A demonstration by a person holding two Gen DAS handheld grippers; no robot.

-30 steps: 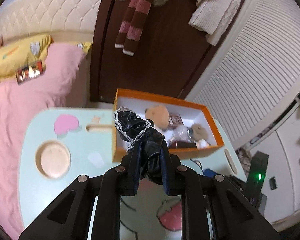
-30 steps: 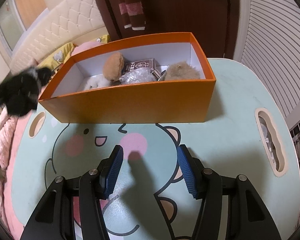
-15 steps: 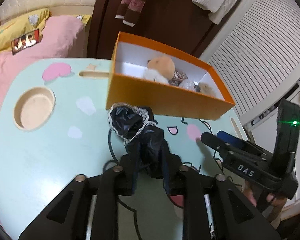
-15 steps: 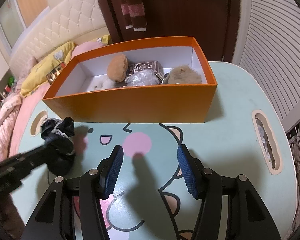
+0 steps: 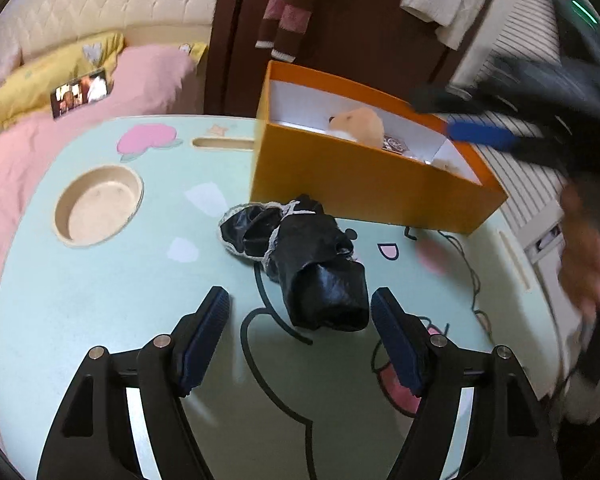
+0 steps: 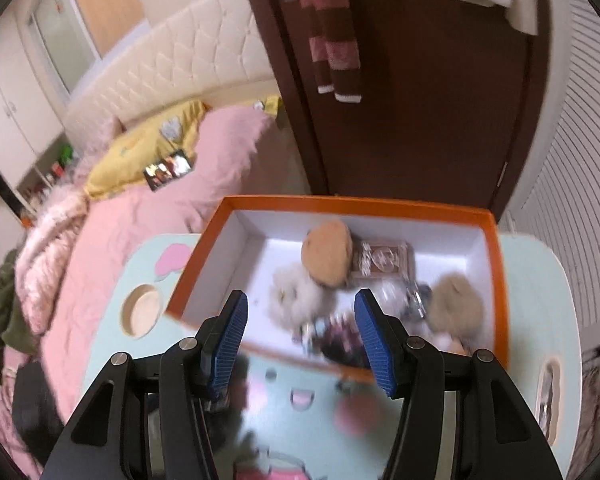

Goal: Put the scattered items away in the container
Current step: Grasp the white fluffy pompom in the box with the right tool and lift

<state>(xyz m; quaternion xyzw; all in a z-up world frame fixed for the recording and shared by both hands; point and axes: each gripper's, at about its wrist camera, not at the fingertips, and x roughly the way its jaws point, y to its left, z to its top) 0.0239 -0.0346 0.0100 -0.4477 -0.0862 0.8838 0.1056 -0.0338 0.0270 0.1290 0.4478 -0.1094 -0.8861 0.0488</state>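
Note:
A black glossy cloth with white lace trim (image 5: 316, 268) lies crumpled on the mint-green table (image 5: 100, 300), just in front of the orange box (image 5: 360, 176). My left gripper (image 5: 300, 300) has its jaws opening. The cloth's near end sits between the blue pads (image 5: 204, 332), which do not touch it. My right gripper (image 6: 300, 296) hangs open over the box (image 6: 496, 272) with nothing between its fingers, and shows blurred in the left wrist view (image 5: 456, 118). Inside the box are a tan plush (image 6: 328, 256), a white fluffy toy (image 6: 296, 296), a card pack (image 6: 384, 260) and a beige fur ball (image 6: 456, 308).
The table has a round recess (image 5: 98, 208) at left and a slot (image 5: 222, 143) behind it. A pink bed (image 5: 40, 140) with a phone (image 5: 82, 92) borders the table's left side. A brown door (image 6: 420, 80) stands behind the box. A person's hand (image 5: 588, 252) is at right.
The left gripper came down to the table, opened and let go of the black cloth, which now lies there. The right gripper rose and moved forward over the box.

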